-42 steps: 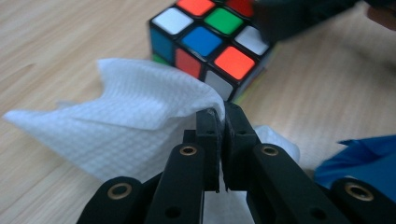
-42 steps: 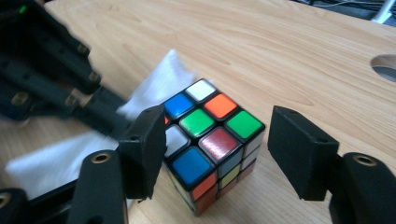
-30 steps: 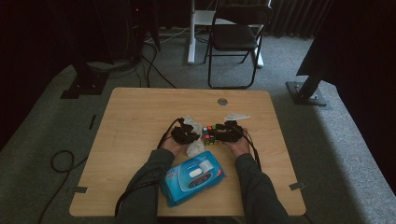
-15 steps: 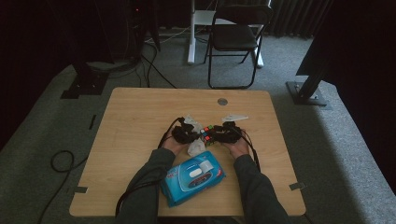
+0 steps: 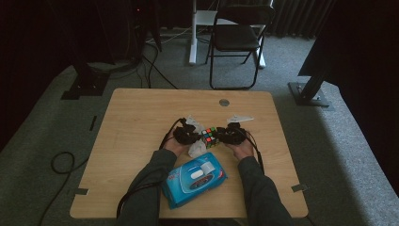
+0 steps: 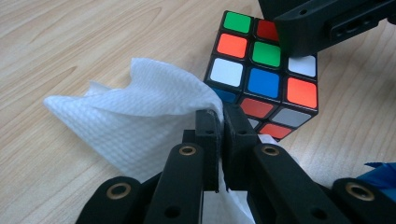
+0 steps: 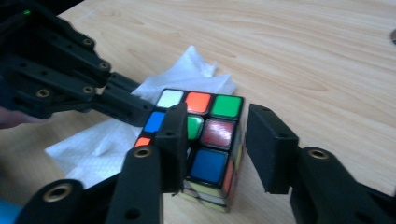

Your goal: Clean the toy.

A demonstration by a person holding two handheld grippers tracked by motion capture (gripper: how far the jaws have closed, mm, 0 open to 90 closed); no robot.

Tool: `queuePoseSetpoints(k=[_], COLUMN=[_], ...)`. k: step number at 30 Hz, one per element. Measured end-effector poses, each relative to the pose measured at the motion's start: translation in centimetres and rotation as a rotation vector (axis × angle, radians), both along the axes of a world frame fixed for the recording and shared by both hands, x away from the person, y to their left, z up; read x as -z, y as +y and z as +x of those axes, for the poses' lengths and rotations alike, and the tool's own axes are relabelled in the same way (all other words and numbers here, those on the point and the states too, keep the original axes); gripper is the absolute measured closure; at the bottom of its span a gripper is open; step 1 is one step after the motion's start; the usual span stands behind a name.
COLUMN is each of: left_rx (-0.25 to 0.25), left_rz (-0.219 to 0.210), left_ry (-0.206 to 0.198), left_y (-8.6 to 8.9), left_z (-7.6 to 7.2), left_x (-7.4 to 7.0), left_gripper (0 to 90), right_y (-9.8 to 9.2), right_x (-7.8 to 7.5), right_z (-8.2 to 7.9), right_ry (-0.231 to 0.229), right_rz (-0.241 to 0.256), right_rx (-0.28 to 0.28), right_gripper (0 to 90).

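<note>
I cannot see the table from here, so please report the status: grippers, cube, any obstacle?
Left gripper shut on white wipe. Right gripper open, fingers either side of the Rubik's cube. Wipe pack near the person, not in the way.

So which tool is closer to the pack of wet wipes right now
Left. The left tool, shut on the white tissue, sits just beyond the blue wipes pack; the right tool is farther off, at the cube.
</note>
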State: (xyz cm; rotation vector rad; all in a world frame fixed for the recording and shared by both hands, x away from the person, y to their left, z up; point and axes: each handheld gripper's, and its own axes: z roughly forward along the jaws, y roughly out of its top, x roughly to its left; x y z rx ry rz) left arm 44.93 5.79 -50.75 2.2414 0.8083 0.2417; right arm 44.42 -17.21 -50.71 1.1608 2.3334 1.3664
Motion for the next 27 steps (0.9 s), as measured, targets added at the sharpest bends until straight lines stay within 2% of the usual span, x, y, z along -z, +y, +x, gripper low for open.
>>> queuePoseSetpoints(k=[4,9,17,22,27], left_rx=[-0.001,-0.028,-0.034,-0.033,-0.029], left_rz=[0.004,0.002,0.017,0.009,-0.018], left_ry=[0.0,-0.001,-0.001,-0.004,0.007], left_y=[0.0,0.2,0.2,0.0,0.2], left_z=[0.0,0.2,0.6,0.6,0.6], left_x=[0.0,-0.2,-0.4,-0.8,-0.8], left_gripper=[86.5,86.6,86.4,86.5,86.4], right_y=[0.5,0.7,1.2,1.6,2.0], right_x=[-0.2,-0.2,-0.2,-0.1,-0.1], right_z=[-0.1,-0.2,0.0,0.1,0.1], right_ry=[0.002,0.009,0.016,0.016,0.012], right_rz=[-0.015,-0.017,-0.024,-0.029,-0.04], right_rx=[-0.008,-0.013,0.008,0.032,0.058], right_gripper=[59.0,58.8,53.5,47.8,48.5])
